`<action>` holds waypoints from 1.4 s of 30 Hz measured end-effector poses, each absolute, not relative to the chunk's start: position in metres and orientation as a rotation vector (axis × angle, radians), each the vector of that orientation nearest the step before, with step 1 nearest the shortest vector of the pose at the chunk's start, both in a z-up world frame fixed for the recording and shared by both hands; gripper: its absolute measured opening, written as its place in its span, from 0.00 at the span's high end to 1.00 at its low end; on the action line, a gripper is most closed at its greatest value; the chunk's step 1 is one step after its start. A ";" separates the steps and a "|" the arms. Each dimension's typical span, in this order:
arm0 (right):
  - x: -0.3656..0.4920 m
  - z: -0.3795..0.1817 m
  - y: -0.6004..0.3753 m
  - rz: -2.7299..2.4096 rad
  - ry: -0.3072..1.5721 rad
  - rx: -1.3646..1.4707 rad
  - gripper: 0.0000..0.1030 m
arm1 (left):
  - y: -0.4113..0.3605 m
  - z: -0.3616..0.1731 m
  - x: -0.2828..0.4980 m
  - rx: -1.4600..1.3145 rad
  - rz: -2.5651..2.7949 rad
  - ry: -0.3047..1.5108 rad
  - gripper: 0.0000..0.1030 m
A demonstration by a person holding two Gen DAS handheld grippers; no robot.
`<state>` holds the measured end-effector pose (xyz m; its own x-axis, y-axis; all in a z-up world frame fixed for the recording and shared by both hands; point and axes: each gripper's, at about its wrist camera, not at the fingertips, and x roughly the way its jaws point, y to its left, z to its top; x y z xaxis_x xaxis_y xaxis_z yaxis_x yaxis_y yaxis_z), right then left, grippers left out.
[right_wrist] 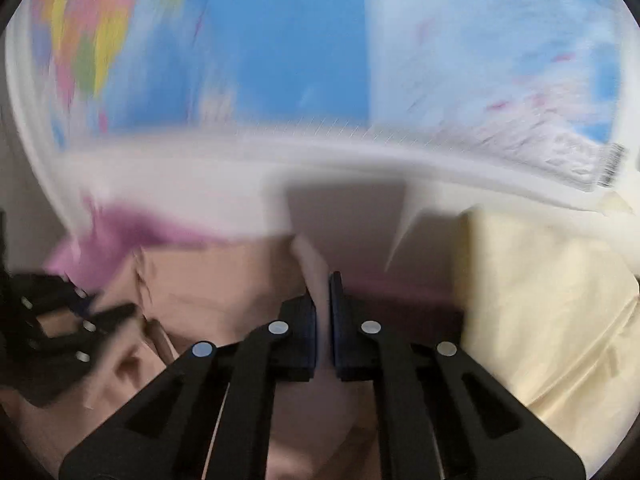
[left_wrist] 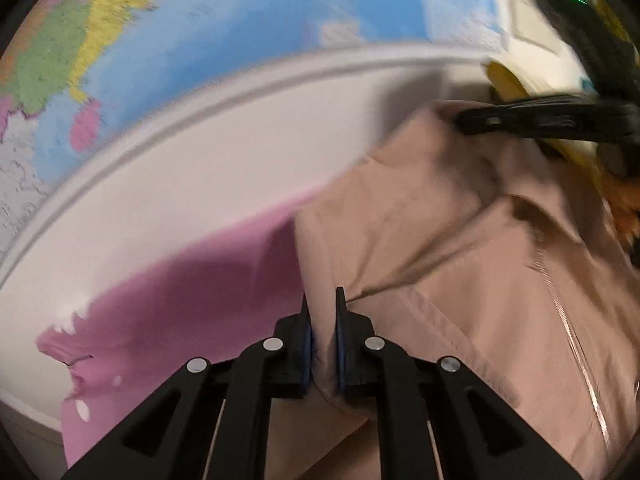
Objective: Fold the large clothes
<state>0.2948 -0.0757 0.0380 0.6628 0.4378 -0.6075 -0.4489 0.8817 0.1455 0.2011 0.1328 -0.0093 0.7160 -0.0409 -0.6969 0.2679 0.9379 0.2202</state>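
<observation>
A large beige garment with a zip hangs in folds, lifted at two places. My left gripper is shut on a pinched edge of it, and the fabric runs down between the pads. My right gripper is shut on another fold of the same beige garment. In the left wrist view the right gripper shows side-on at the upper right, at the garment's far edge. The left gripper appears blurred at the left of the right wrist view.
A pink cloth lies under and left of the garment on a white surface. A pale yellow cloth lies to the right. A coloured wall map fills the background behind a white ledge.
</observation>
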 end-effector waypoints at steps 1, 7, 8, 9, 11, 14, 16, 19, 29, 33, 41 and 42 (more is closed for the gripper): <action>0.298 0.037 -0.076 0.499 0.689 -0.008 0.94 | 0.133 -0.004 0.209 0.312 -0.146 0.751 0.92; 0.303 0.003 -0.058 0.393 0.744 -0.146 0.91 | 0.125 -0.024 0.245 0.378 -0.037 0.792 0.90; 0.302 0.002 -0.061 0.385 0.746 -0.143 0.90 | 0.122 -0.030 0.244 0.399 -0.025 0.787 0.85; 0.298 0.003 -0.066 0.384 0.744 -0.131 0.82 | 0.121 -0.033 0.243 0.417 -0.012 0.777 0.79; 0.285 0.014 -0.078 0.418 0.719 -0.102 0.62 | 0.123 -0.029 0.236 0.415 0.024 0.743 0.62; 0.247 0.039 -0.101 0.498 0.651 -0.079 0.55 | 0.137 -0.004 0.216 0.324 0.012 0.680 0.54; 0.219 0.051 -0.123 0.524 0.624 -0.069 0.43 | 0.145 0.013 0.199 0.258 -0.020 0.645 0.46; 0.189 0.057 -0.159 0.552 0.653 -0.066 0.39 | 0.144 0.029 0.168 0.226 -0.102 0.622 0.44; 0.085 -0.027 -0.287 0.331 0.894 0.061 0.35 | 0.105 0.003 0.086 0.330 -0.302 0.669 0.33; 0.042 -0.056 -0.310 0.344 0.963 0.145 0.26 | 0.091 -0.013 0.070 0.340 -0.338 0.710 0.32; 0.031 -0.039 -0.297 0.342 0.897 0.091 0.97 | 0.070 -0.021 0.048 0.322 -0.361 0.734 0.32; 0.025 -0.020 -0.314 0.337 0.829 0.141 0.97 | 0.068 -0.021 0.045 0.330 -0.358 0.732 0.32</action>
<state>0.0247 -0.3137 -0.0197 0.6267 0.3471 -0.6977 -0.2382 0.9378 0.2526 0.0451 0.0683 -0.0209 0.6886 -0.2002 -0.6970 0.4267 0.8890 0.1662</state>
